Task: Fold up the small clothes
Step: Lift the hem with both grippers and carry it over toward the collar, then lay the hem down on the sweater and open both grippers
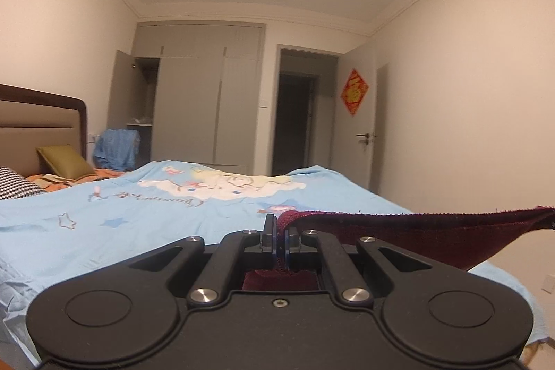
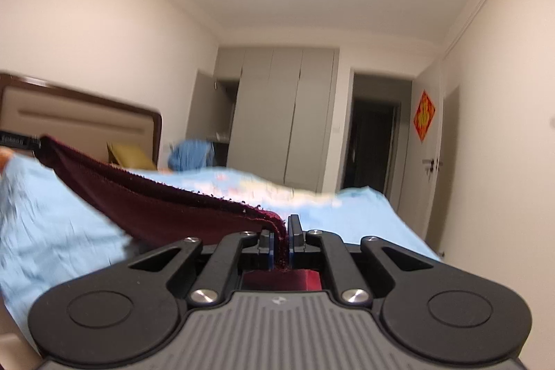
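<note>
Item: maroon cloth [image 1: 416,233], hanging above the blue bedspread [image 1: 104,224], long edge stretching between both tools. Left gripper [image 1: 280,236] pinching one corner; right gripper [image 2: 281,240] pinching the opposite corner.

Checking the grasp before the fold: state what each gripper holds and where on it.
Both hold one dark red cloth. The left gripper pinches one end of its upper edge, the right gripper the other end; the cloth hangs stretched between them above the bed.
</note>
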Tool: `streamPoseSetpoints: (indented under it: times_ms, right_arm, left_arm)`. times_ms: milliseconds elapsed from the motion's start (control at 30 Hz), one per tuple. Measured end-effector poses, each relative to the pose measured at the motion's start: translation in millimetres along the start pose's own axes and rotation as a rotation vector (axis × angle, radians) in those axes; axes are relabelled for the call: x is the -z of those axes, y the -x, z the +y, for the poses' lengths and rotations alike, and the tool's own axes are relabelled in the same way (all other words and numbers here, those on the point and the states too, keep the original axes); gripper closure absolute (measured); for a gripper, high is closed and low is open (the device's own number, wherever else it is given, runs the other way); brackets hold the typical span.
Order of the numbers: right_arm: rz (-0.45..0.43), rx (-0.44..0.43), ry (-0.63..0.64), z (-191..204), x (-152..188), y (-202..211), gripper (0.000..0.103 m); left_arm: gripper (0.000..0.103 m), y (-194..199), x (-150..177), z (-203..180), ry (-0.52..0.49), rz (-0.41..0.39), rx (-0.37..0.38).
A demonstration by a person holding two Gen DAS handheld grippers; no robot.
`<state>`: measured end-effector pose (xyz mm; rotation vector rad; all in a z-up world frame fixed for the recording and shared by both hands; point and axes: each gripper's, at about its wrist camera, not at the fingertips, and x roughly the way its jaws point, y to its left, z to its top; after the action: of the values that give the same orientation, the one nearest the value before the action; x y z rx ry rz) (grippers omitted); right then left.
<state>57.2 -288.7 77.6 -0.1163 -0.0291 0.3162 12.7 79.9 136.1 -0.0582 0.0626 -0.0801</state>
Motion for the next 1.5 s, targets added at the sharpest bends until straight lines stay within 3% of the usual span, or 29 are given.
streamPoseSetpoints:
  times_ms: [233, 400, 567, 700, 933, 1267, 1500]
  right_arm:
    - [-0.069, -0.078, 0.038, -20.3, -34.9, 31.4, 0.095]
    - [-0.104, -0.096, -0.036, -40.1, -46.9, 30.4, 0.095]
    - [-0.046, -0.066, -0.044, -50.0, -43.3, -1.8, 0.095]
    - [0.014, -0.049, -0.049, -50.6, -38.3, -36.2, 0.095]
    - [0.105, -0.015, -0.016, -42.1, -24.8, -107.5, 0.095]
    - [0.28, 0.013, -0.072, -45.8, 25.3, -221.0, 0.094]
    - [0.392, 0.025, -0.095, -36.0, 61.2, -269.4, 0.094]
  left_arm:
    - [0.1, 33.4, -29.7, 3.8, -0.047, -0.059, 0.15]
    - [0.1, 22.2, -30.7, 1.3, -0.056, -0.036, 0.175]
    - [0.1, -14.3, -23.5, 1.0, -0.038, 0.064, 0.125]
    - [0.099, -53.4, -21.6, 8.8, -0.03, 0.152, 0.041]
    - [0.099, -138.3, -14.0, 16.0, -0.156, 0.24, -0.037]
    - [0.099, -255.7, 39.6, 51.8, -0.093, 0.457, -0.119]
    - [0.099, -305.8, 73.3, 66.3, -0.082, 0.54, -0.139]
